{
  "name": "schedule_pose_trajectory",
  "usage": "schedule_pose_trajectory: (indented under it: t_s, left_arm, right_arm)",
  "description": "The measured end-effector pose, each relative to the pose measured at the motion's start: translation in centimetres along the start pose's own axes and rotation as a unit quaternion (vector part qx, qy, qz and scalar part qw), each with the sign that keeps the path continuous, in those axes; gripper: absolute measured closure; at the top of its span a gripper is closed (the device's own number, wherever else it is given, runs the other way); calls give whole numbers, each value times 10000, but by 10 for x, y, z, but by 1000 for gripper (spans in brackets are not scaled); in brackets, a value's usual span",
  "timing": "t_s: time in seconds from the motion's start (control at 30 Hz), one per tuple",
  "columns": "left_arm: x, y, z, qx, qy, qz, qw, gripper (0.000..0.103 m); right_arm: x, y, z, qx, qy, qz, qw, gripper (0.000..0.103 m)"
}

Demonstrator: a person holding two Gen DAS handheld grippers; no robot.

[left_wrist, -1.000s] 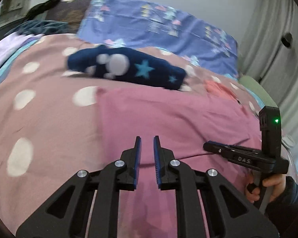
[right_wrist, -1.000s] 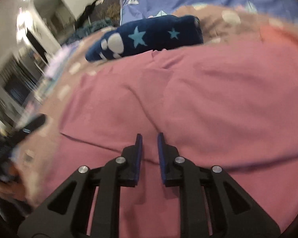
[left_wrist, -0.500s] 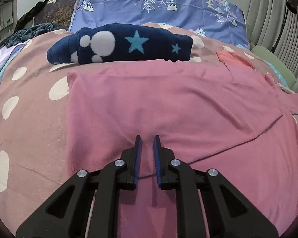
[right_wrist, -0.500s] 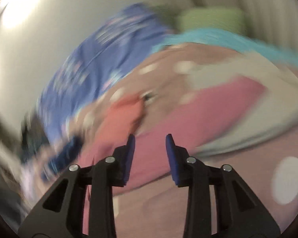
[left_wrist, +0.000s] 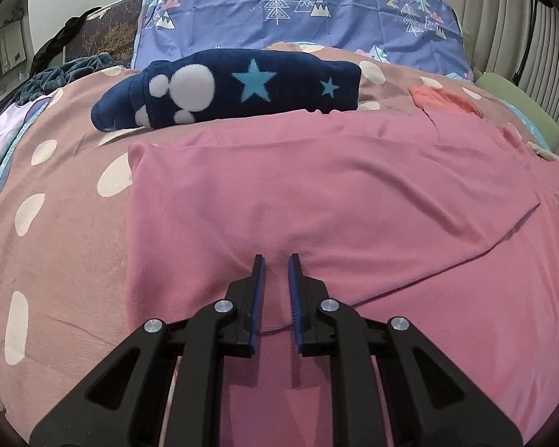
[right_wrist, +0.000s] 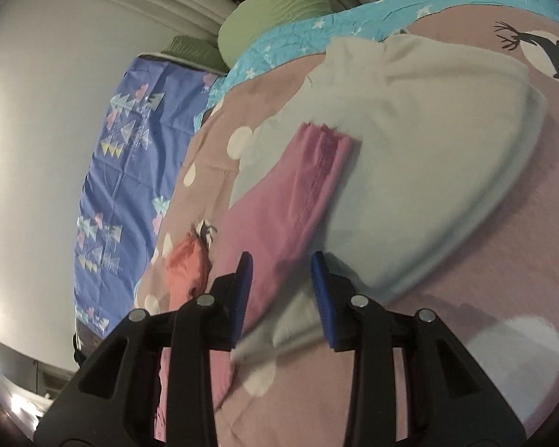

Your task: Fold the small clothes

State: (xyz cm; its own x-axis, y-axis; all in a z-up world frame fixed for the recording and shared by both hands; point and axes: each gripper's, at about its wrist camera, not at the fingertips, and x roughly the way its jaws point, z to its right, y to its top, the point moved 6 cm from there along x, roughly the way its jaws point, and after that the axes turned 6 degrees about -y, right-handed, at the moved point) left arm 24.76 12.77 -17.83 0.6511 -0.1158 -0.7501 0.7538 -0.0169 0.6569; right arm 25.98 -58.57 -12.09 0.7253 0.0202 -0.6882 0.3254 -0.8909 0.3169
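Note:
A pink garment (left_wrist: 316,193) lies spread flat on the dotted pink bedspread (left_wrist: 56,246). My left gripper (left_wrist: 275,260) hovers low over its near fold, jaws only a narrow gap apart, with no cloth pinched between them. In the right wrist view the garment's pink sleeve (right_wrist: 279,201) lies across a pale grey-white garment (right_wrist: 410,156). My right gripper (right_wrist: 281,260) stands open just above the sleeve's near part, rolled sideways, and its pads do not press on anything.
A folded navy fleece with stars and white dots (left_wrist: 242,89) lies behind the pink garment. A blue tree-print pillow (left_wrist: 298,11) is at the headboard. An orange cloth (left_wrist: 443,100) and a green cushion (right_wrist: 279,3) sit near the bed's right side by the curtains.
The right gripper swung fast from the garment's body to its sleeve end, rolled over and opened its jaws. It left the left wrist view. The left gripper sank closer to the garment.

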Motion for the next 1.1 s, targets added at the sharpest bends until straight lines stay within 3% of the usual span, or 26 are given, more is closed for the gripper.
schedule_pose_trajectory:
  t_s: [0.1,0.13,0.2,0.33,0.43,0.57,0.67,0.77,0.8,0.9,0.97,1.1]
  left_arm:
    - [0,0,0,6,6,-1,10000,88]
    - [0,0,0,5,6,0,10000,88]
    - [0,0,-1,-6,-9,4,10000,88]
    - [0,0,-2,-46,-60,4,10000,88]
    - [0,0,-4,-126,-157,17,9998,88]
    - [0,0,-7,-250,-302,39,9992,88]
    - [0,0,-10,-371,-438,58,9983,88]
    - [0,-1,-13,-471,-537,73,9974,88]
    - [0,-1,-13,-497,-567,76,9971,88]
    - [0,-1,-15,-569,-648,85,9962,88]
    - [0,-1,-16,-609,-698,92,9957,88]
    - [0,-1,-21,-816,-933,117,9922,88]
  right_arm:
    - [7,10,-1,39,-130,191,9997,75]
    - [9,12,-2,43,-195,247,9995,88]
    - [11,13,-12,35,-142,309,9994,98]
    - [7,-9,-64,-501,596,268,9966,99]
    - [6,-56,-130,-1235,1166,13,9855,99]
    - [-7,-152,-215,-2224,2021,-495,9525,99]
    - [-8,-259,-268,-3080,2554,-1109,9097,99]
    - [-3,-345,-284,-3591,2776,-1749,8737,99]
    - [4,-383,-281,-3848,2762,-2040,8567,99]
    - [23,-452,-262,-4427,2421,-2452,8278,99]
    - [37,-471,-245,-4568,2125,-2589,8241,99]
    - [49,-475,-220,-4459,1923,-2697,8315,99]
